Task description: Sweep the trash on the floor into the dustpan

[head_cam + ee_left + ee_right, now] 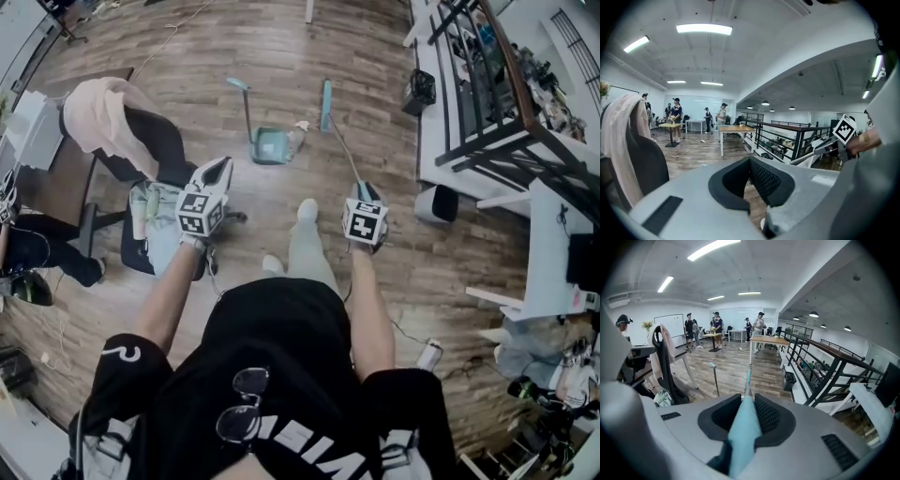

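In the head view a teal dustpan (270, 146) stands on the wood floor with its thin handle upright. A small pale scrap of trash (300, 125) lies at its right edge. The teal broom head (326, 105) rests just beyond the scrap, and its handle runs back to my right gripper (367, 190), which is shut on it. The right gripper view shows the teal broom handle (742, 427) clamped between the jaws of the right gripper (747, 399). My left gripper (218, 170) hangs shut and empty, left of the dustpan. The left gripper (750, 163) holds nothing in its own view.
An office chair draped with a pink garment (105, 112) stands at the left, close to my left gripper. A black railing (487, 103), a white table (553, 253) and a black bin (419, 91) line the right side. A can (428, 354) lies on the floor at the lower right.
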`<action>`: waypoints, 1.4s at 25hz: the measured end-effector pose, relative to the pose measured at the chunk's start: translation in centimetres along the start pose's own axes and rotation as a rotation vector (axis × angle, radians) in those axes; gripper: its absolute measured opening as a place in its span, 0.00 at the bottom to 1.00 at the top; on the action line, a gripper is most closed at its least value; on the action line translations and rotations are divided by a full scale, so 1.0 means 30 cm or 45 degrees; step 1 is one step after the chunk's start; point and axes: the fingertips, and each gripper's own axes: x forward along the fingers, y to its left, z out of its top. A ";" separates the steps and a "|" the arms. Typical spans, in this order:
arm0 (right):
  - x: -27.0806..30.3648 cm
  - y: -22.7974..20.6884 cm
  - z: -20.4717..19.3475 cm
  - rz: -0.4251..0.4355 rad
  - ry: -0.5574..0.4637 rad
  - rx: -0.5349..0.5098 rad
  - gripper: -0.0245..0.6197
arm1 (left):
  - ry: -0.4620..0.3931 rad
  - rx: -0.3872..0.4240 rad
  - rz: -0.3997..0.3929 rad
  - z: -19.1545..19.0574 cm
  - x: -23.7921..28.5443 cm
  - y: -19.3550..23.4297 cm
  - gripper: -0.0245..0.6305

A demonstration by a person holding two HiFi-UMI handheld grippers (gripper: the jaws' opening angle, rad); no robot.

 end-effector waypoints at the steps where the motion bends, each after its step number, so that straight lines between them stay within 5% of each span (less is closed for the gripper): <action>1: 0.019 0.002 0.000 -0.002 0.008 0.002 0.17 | 0.004 0.000 -0.002 -0.001 0.015 0.012 0.04; 26: 1.007 -0.167 0.424 0.121 0.245 -0.023 0.17 | 0.143 -0.022 0.091 0.226 0.976 0.484 0.04; 35: 1.186 -0.215 0.517 0.161 0.287 -0.051 0.17 | 0.208 -0.052 0.125 0.214 1.142 0.544 0.04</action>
